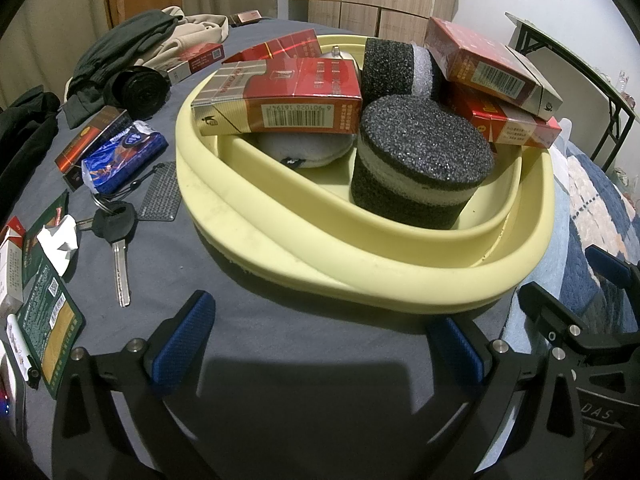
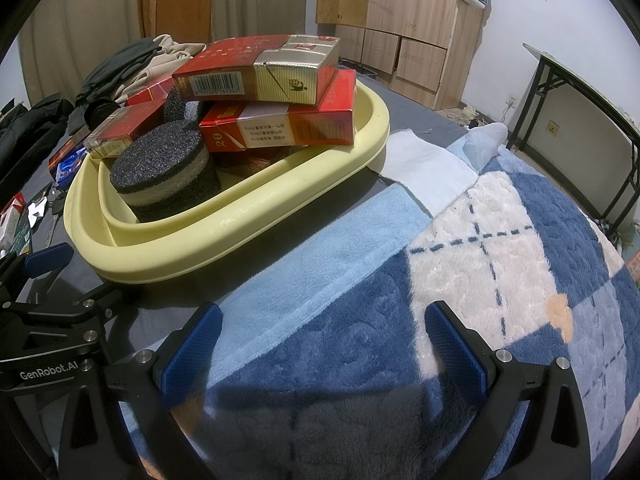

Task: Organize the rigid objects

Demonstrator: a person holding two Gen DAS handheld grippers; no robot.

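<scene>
A pale yellow basin (image 1: 320, 264) (image 2: 256, 224) sits on the grey bed sheet, filled with red cigarette boxes (image 1: 280, 98) (image 2: 276, 120), two black-and-white foam cylinders (image 1: 424, 160) (image 2: 164, 172) and a white pad (image 1: 304, 148). Left of the basin lie a blue packet (image 1: 124, 156), a dark red box (image 1: 92, 140), a key (image 1: 118, 248) and a black card (image 1: 162, 196). My left gripper (image 1: 324, 344) hangs open just in front of the basin, nothing between its fingers. My right gripper (image 2: 322, 344) is open above the blanket, right of the basin.
Green and white cartons (image 1: 44, 292) lie at the far left edge. Dark and beige clothes (image 1: 132, 48) and a black roll (image 1: 138, 88) are piled behind. A blue-and-white fleece blanket (image 2: 480, 264) covers the right. A black folding table (image 2: 580, 92) and wooden cabinets (image 2: 404, 20) stand beyond.
</scene>
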